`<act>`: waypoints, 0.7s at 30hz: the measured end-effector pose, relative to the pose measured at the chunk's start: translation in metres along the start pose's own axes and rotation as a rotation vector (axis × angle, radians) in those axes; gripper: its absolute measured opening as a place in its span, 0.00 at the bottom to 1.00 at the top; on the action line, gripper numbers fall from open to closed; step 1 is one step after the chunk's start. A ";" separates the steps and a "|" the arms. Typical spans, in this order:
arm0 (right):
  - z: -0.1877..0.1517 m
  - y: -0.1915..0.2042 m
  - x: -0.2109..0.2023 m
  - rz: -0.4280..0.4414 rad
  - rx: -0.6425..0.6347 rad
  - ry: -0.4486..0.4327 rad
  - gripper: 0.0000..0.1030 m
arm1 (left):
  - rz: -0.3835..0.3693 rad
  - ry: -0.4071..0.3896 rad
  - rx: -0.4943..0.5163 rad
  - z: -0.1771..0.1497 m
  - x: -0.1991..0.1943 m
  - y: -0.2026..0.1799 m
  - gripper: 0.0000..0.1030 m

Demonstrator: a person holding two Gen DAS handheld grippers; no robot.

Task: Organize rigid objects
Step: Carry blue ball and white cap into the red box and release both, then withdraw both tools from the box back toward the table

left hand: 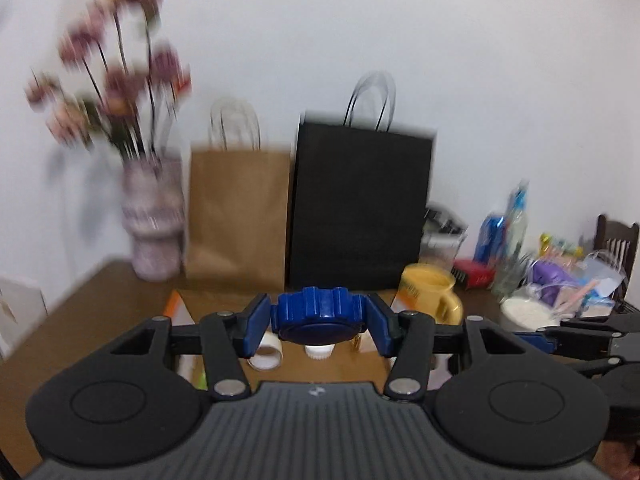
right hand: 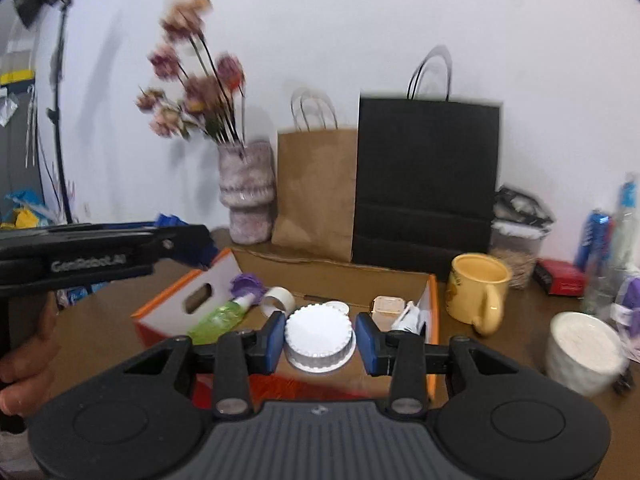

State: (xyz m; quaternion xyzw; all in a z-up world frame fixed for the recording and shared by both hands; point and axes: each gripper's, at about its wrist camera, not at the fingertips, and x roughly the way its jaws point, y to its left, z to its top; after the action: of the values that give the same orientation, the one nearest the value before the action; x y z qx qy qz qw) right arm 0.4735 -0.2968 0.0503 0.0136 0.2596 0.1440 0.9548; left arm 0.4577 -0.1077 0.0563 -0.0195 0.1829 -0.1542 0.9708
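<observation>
Blue plastic lid (left hand: pixel 320 314): held in the left gripper (left hand: pixel 318 322), pinched between the two blue pads by its ribbed rim, above the open cardboard box (right hand: pixel 192 300).
Left jaws: closed to the lid's width, a pad pressing each side; the lid sits level, its flat face towards the camera.
White lid (right hand: pixel 320 338): round, scalloped rim, sitting between the pads of the right gripper (right hand: pixel 320 340).
Right jaws: part open, a narrow gap showing on each side of the white lid; I cannot tell if it rests in the box or is just being let go.
Box contents: green spray bottle (right hand: pixel 218 316) at the left, tape roll (right hand: pixel 278 300) and purple lid (right hand: pixel 245 285) behind it, small tan container (right hand: pixel 387 308) at the right.
Handling, as I judge: both lids look light, stiff and unlikely to break; smooth plastic could slip, yet the ribbing gives bite. Best hold is across the rim, on opposite ridges.
Surroundings: yellow mug (right hand: pixel 478 292) on the table (right hand: pixel 96 332) right of the box; brown bag (right hand: pixel 316 188), black bag (right hand: pixel 426 184) and flower vase (right hand: pixel 248 196) far against the wall.
</observation>
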 end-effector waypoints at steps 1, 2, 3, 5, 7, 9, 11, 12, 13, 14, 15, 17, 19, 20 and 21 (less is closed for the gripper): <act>0.007 -0.007 0.018 0.013 0.021 0.037 0.36 | -0.005 0.052 -0.005 0.004 0.024 0.003 0.51; 0.012 -0.013 0.037 0.024 0.040 0.075 0.36 | -0.012 0.095 -0.007 0.005 0.044 0.006 0.51; 0.017 -0.019 0.055 0.024 0.062 0.107 0.36 | -0.030 0.150 0.002 0.005 0.066 0.009 0.51; 0.023 -0.026 0.087 0.002 0.068 0.162 0.37 | -0.026 0.236 -0.012 0.001 0.102 0.014 0.51; 0.026 -0.029 0.116 -0.027 0.064 0.211 0.37 | -0.009 0.313 -0.039 -0.004 0.135 0.022 0.52; 0.025 -0.030 0.137 -0.047 0.059 0.258 0.37 | 0.025 0.356 -0.059 -0.010 0.161 0.028 0.57; 0.023 -0.032 0.153 -0.071 0.060 0.290 0.43 | 0.054 0.385 -0.073 -0.016 0.174 0.034 0.60; 0.022 -0.033 0.158 -0.074 0.058 0.293 0.45 | 0.057 0.391 -0.089 -0.018 0.178 0.038 0.62; 0.022 -0.034 0.161 -0.076 0.059 0.295 0.49 | 0.049 0.402 -0.106 -0.019 0.179 0.042 0.63; 0.020 -0.035 0.162 -0.076 0.065 0.292 0.50 | 0.042 0.412 -0.127 -0.019 0.180 0.046 0.64; 0.019 -0.036 0.162 -0.075 0.070 0.287 0.50 | 0.040 0.413 -0.136 -0.019 0.181 0.049 0.64; 0.019 -0.037 0.159 -0.080 0.077 0.281 0.50 | 0.051 0.404 -0.134 -0.016 0.177 0.052 0.65; 0.022 -0.036 0.153 -0.084 0.071 0.277 0.50 | 0.057 0.398 -0.129 -0.011 0.169 0.053 0.65; 0.026 -0.035 0.148 -0.087 0.068 0.273 0.50 | 0.057 0.394 -0.129 -0.008 0.163 0.053 0.65; 0.030 -0.034 0.140 -0.089 0.063 0.265 0.51 | 0.057 0.388 -0.128 -0.003 0.156 0.052 0.65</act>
State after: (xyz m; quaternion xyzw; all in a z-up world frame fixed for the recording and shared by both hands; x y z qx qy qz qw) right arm 0.6125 -0.2882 0.0040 0.0129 0.3882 0.0939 0.9167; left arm 0.6099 -0.1060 -0.0062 -0.0460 0.3764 -0.1156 0.9181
